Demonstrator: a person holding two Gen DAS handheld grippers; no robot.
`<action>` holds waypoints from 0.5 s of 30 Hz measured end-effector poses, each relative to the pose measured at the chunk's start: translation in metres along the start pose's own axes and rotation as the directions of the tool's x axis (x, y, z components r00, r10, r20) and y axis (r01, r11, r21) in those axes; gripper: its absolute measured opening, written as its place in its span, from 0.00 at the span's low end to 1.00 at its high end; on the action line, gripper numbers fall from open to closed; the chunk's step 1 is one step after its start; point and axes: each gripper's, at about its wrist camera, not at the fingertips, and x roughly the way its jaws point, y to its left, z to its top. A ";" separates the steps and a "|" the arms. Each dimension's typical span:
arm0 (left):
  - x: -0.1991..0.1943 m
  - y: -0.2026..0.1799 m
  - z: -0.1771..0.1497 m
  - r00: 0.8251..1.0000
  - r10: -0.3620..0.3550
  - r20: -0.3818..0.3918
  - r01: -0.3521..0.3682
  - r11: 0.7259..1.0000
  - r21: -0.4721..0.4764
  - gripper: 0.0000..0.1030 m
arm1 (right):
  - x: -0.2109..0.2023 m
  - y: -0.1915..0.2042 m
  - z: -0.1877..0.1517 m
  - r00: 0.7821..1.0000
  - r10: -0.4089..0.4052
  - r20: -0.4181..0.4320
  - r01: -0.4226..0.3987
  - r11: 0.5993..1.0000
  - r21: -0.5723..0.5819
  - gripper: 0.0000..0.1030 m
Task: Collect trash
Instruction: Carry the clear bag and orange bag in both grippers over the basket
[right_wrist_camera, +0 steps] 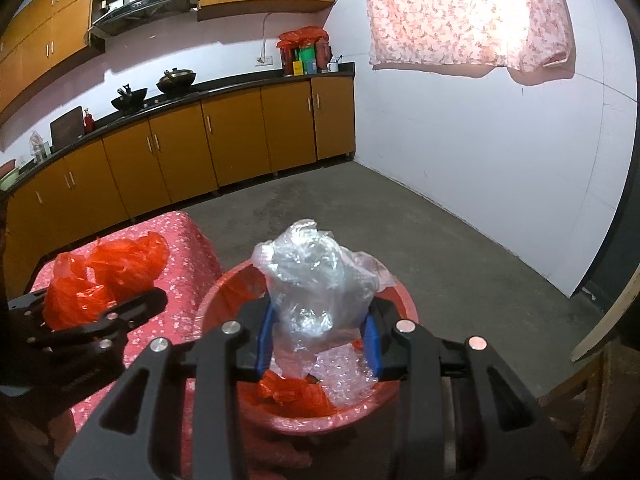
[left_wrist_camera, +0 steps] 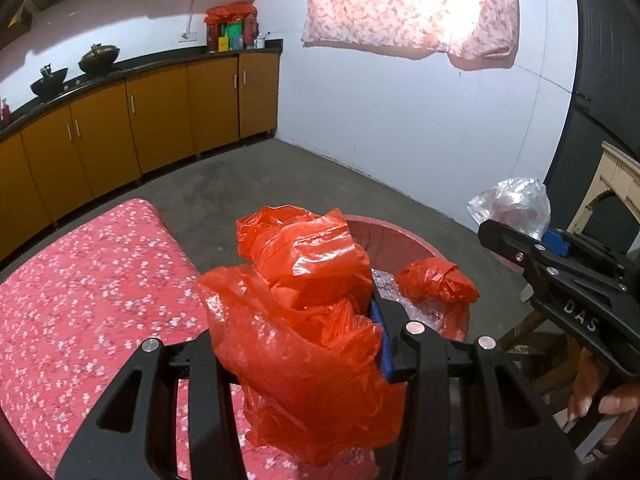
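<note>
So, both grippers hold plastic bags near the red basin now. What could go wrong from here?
1. The red bag bulges well beyond the left gripper and partly hangs over the flowered cloth, so on release it may land outside the red basin.
2. The clear bag in the right gripper is light and may cling to the pads or drift past the rim.
3. The basin already holds bubble wrap and a red wad; new bags may roll off.
</note>
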 end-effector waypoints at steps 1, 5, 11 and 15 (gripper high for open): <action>0.003 0.000 0.000 1.000 -0.002 -0.003 0.002 1.000 0.001 0.42 | 0.002 -0.001 -0.001 1.000 0.001 -0.002 -0.001 1.000 0.001 0.35; 0.016 -0.001 0.003 1.000 -0.008 -0.018 0.008 1.000 -0.002 0.42 | 0.010 -0.006 -0.001 1.000 0.006 -0.009 -0.005 1.000 0.010 0.35; 0.032 -0.002 0.005 0.999 -0.005 -0.032 0.005 1.000 0.000 0.42 | 0.020 -0.010 0.000 1.000 0.007 -0.013 -0.007 1.000 0.021 0.35; 0.040 -0.004 0.005 0.999 -0.004 -0.040 0.005 1.000 0.002 0.42 | 0.025 -0.009 -0.002 1.000 0.010 -0.019 -0.009 1.000 0.028 0.35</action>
